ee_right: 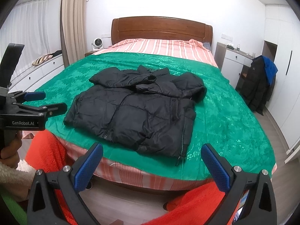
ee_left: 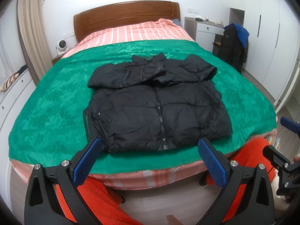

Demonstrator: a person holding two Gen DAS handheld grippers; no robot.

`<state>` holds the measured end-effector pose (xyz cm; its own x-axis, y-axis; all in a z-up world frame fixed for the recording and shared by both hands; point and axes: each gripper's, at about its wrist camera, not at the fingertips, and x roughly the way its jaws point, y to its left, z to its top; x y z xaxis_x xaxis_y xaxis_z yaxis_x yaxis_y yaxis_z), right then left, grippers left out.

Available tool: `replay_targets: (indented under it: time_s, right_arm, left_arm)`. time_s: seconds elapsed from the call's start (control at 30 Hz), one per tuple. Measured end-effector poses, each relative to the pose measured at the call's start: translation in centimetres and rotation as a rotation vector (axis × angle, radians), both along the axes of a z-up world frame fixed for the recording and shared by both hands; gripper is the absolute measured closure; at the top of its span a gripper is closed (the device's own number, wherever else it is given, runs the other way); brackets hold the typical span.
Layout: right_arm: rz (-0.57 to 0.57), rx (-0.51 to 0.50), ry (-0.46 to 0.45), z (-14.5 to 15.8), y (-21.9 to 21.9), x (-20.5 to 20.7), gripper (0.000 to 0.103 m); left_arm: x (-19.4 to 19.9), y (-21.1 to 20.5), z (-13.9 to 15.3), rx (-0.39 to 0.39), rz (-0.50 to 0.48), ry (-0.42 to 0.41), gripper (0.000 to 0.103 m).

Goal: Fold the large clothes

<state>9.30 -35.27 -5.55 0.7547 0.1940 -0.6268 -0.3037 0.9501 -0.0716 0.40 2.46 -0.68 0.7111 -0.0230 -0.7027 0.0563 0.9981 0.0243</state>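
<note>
The black jacket (ee_left: 155, 103) lay mid-frame on the bed's green blanket (ee_left: 56, 103), sleeves folded across. Both the left gripper (ee_left: 150, 161) and right gripper (ee_right: 151, 166) gaped wide, empty. Puffy, soft, probably slippery; the hem corners looked best to pinch.

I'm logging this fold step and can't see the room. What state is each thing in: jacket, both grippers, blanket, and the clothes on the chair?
Black puffer jacket: zipped, flat on the bed, both sleeves folded across the chest.
Left gripper: open, holding nothing, short of the jacket's hem.
Right gripper: open, holding nothing, off the bed's foot.
Green blanket: spread over the bed, under the jacket.
Dark coat: draped on a chair, a blue garment on top.
</note>
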Motion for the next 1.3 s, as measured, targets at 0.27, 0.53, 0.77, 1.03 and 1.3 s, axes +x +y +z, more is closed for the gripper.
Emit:
replay_targets:
  time_s: [0.27, 0.53, 0.77, 1.03, 1.3]
  right_arm:
    - [-0.004, 0.004, -0.001, -0.13, -0.20, -0.10, 0.000]
    - [-0.006, 0.004, 0.007, -0.27, -0.20, -0.01, 0.000]
    - [-0.002, 0.006, 0.009, -0.33, -0.16, 0.02, 0.000]
    - [-0.002, 0.006, 0.008, -0.31, -0.14, 0.03, 0.000]
    - [-0.002, 0.010, 0.011, -0.43, -0.07, 0.09, 0.000]
  left_arm:
    - [-0.01, -0.02, -0.08, 0.006, -0.001, 0.003, 0.000]
    - [-0.05, -0.12, -0.15, 0.005, -0.003, 0.006, 0.000]
    - [-0.12, -0.13, -0.21, 0.005, -0.003, 0.010, 0.000]
    - [-0.11, -0.14, -0.24, 0.007, -0.003, 0.011, 0.000]
    - [-0.20, -0.06, -0.45, 0.012, -0.003, 0.013, 0.000]
